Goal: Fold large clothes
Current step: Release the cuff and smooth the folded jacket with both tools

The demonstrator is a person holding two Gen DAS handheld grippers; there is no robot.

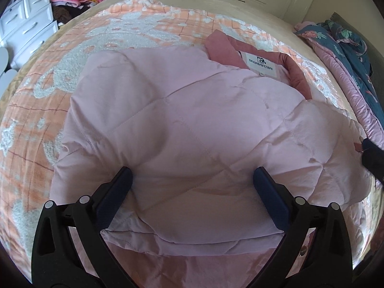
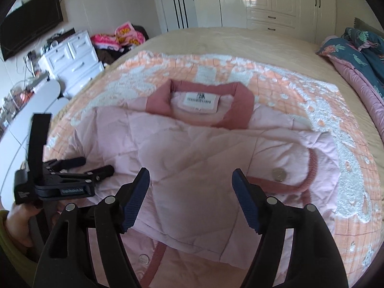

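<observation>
Both grippers, left point(image 1: 192, 180) and right point(image 2: 190, 183), held spread, empty, over jacket point(image 2: 192, 148). Puffy folded sleeves judged likely to spring open if released unpressed.

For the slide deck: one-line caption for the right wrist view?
Right gripper open above a partly folded pink quilted jacket on the bed's blanket; left gripper at the jacket's left edge.

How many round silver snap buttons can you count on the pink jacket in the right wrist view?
2: one snap button beside the ribbed cuff on the jacket's right, another near the bottom edge by the ribbed trim. Folds may hide more.
</observation>
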